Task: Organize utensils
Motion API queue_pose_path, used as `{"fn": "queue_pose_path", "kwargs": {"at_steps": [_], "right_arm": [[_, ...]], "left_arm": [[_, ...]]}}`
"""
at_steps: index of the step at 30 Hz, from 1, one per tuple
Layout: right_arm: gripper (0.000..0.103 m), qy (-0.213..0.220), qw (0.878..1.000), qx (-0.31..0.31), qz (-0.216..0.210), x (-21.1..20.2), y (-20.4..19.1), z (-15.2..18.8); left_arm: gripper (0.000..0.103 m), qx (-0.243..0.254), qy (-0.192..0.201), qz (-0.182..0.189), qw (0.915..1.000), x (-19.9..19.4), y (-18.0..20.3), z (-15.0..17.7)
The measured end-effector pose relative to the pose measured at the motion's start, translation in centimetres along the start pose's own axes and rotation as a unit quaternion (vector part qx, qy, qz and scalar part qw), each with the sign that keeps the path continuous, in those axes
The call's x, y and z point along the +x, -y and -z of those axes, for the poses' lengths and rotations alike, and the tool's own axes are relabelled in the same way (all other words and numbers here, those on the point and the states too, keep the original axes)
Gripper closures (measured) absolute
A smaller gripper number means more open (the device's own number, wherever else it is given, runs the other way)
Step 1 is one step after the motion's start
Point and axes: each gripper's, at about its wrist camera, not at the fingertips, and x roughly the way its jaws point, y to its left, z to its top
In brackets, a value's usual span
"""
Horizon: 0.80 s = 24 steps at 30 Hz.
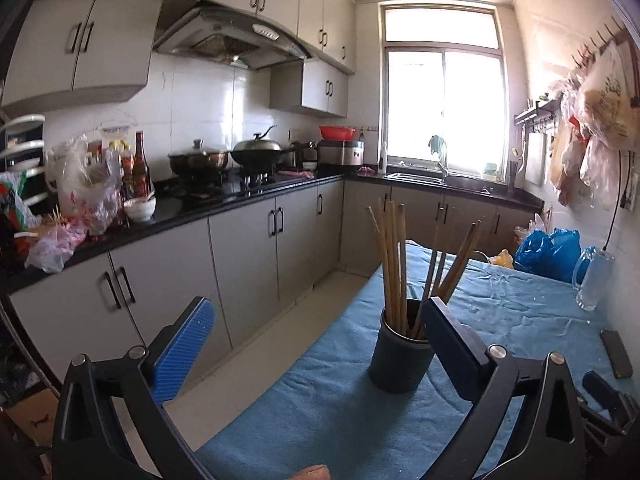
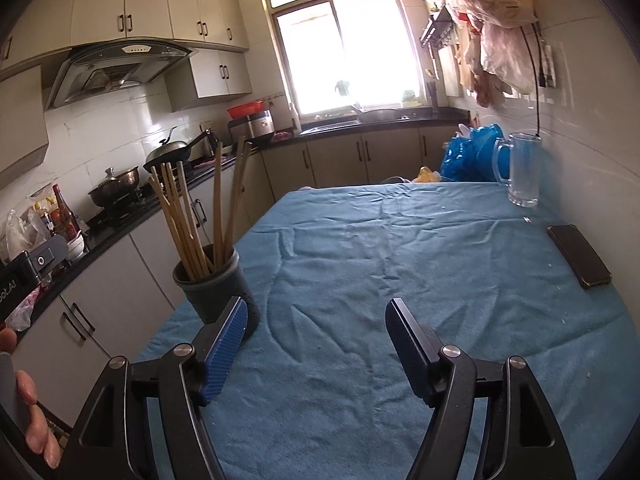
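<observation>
Both pairs of jaws stand released, nothing clasped between them. The left gripper (image 1: pixel 316 336) has its blue ribbed pads spread wide; its right finger stands in front of the dark grey round utensil holder (image 1: pixel 394 364), whether touching it or just beside it cannot be told, while its left finger hangs out past the table edge over the pale tiled floor (image 1: pixel 256 364). The right gripper (image 2: pixel 316 334) is open over bare blue cloth, its left finger overlapping the lower right wall of the same holder in the right wrist view; contact cannot be told there either.

The holder stands upright near the left edge of the table covered with wrinkled blue cloth (image 2: pixel 380 248). A bundle of long tan wooden chopsticks (image 1: pixel 394 264) stands in it, fanned out, some leaning left and some right.

To the right of the holder the cloth lies open across most of the table. Well apart, near the wall, a dark flat phone (image 2: pixel 578 256) lies on the cloth, and a clear glass mug with a handle (image 2: pixel 520 170) stands at the far right corner. A blue plastic bag (image 2: pixel 472 154) sits beyond the far edge. A narrow strip of floor runs between the table's left edge and the grey kitchen cabinets (image 1: pixel 240 248).
</observation>
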Motion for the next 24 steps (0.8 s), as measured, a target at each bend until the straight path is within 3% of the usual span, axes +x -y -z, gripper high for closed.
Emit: {"fn": "queue_pose_path", "kwargs": {"at_steps": [9, 17, 24], "right_arm": [[0.024, 0.006, 1.0, -0.006, 0.029, -1.1, 0.5, 0.2], [0.021, 0.009, 0.998, -0.029, 0.045, -1.4, -0.3, 0.5], [0.018, 0.01, 0.998, -0.041, 0.052, -1.4, -0.9, 0.8]], "left_arm": [[0.0, 0.053, -0.031, 0.028, 0.9978, 0.0, 2.5, 1.3], [0.0, 0.051, -0.092, 0.066, 0.9922, 1.2, 2.8, 2.5], [0.0, 0.052, -0.1, 0.061, 0.9917, 1.4, 2.7, 2.9]]}}
